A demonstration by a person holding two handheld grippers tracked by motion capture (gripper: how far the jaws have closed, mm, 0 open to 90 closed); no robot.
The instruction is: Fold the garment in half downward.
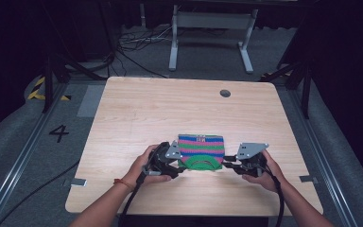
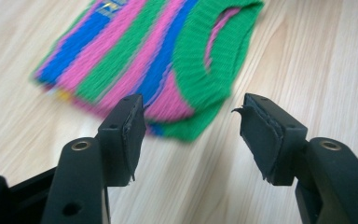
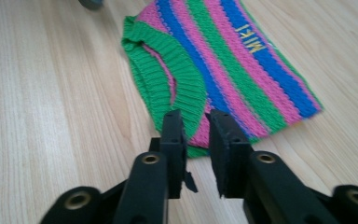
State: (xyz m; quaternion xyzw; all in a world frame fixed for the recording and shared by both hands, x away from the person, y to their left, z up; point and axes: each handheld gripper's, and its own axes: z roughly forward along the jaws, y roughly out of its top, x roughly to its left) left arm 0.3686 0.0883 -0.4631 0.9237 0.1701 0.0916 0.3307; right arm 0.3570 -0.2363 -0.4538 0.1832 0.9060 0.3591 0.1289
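- Left gripper [image 1: 178, 169]: jaws wide open, empty, at the near-left corner of the striped knit garment [image 1: 201, 150], which lies flat, table [image 1: 137, 109] centre-front.
- Right gripper [image 1: 230, 165]: jaws nearly closed at the green hem; grip unclear, probably not clamped.
- Likely step: corner pickup. Next: close both.

Even overhead light falls on the pale tabletop [image 1: 137, 109] in the high view, while the room around it sinks to near black. The picture is soft and low in detail. In the left gripper view the striped knit [image 2: 135, 56] smears with blur, its far edge unsharp. The right gripper view is crisper on the knit but blurs toward the top edge. Shadows are faint; no glare.
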